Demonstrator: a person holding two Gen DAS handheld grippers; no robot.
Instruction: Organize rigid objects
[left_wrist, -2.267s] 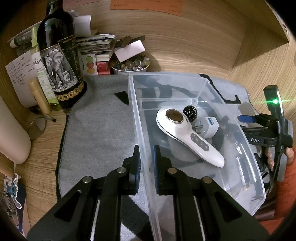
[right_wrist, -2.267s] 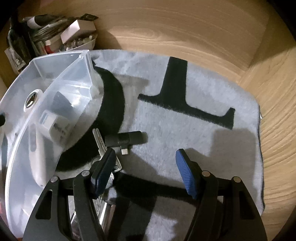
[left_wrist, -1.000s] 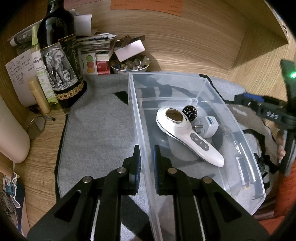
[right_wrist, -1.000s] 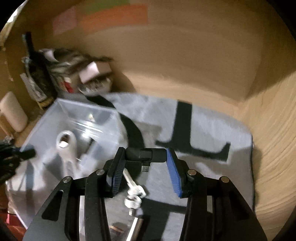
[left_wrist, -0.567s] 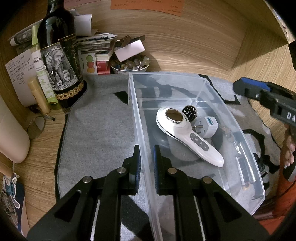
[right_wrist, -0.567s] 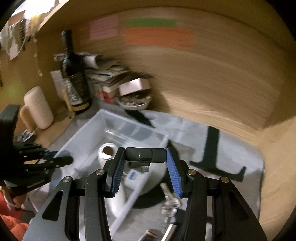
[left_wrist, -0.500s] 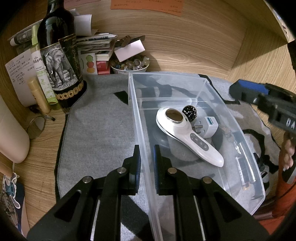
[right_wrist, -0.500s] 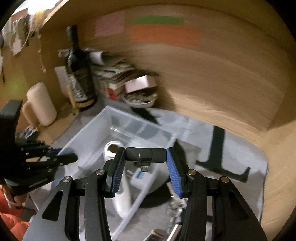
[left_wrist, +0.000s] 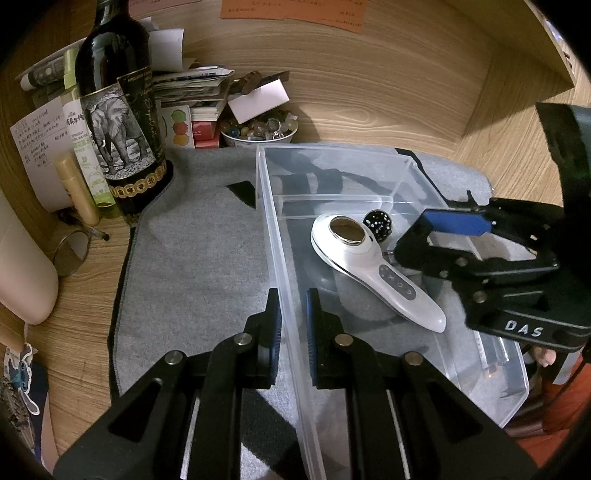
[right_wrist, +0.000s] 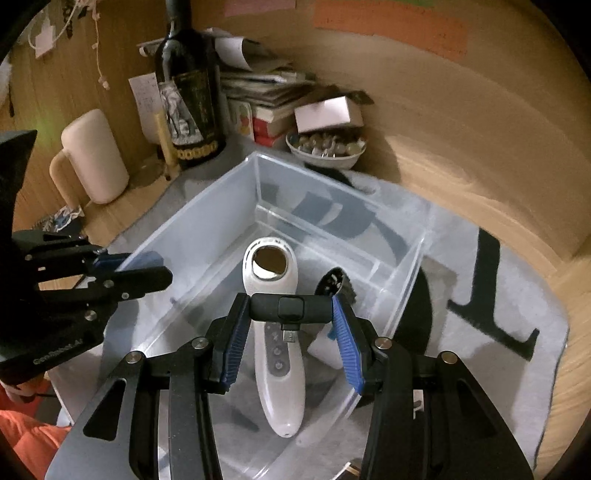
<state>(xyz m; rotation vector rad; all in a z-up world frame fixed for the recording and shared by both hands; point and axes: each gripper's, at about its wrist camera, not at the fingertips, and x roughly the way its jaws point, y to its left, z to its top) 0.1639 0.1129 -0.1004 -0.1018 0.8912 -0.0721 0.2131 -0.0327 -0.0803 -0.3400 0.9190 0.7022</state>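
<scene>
Grey mat (left_wrist: 192, 266) on wooden desk (left_wrist: 369, 92). Clear bin (left_wrist: 271, 206) on mat holds white massager (right_wrist: 275, 332) and speckled ball (left_wrist: 376, 220). Left gripper (left_wrist: 293, 328) pinches bin's near wall. Right gripper (right_wrist: 290, 332), above bin, clamps black adapter (right_wrist: 290, 308) crosswise, plug pointing down

In the clear bin (left_wrist: 402, 162), the right gripper (left_wrist: 436, 236) hides the white plug (right_wrist: 325, 347); the speckled ball (right_wrist: 332, 280) is blurred, half-hidden behind the adapter (right_wrist: 291, 308)
</scene>
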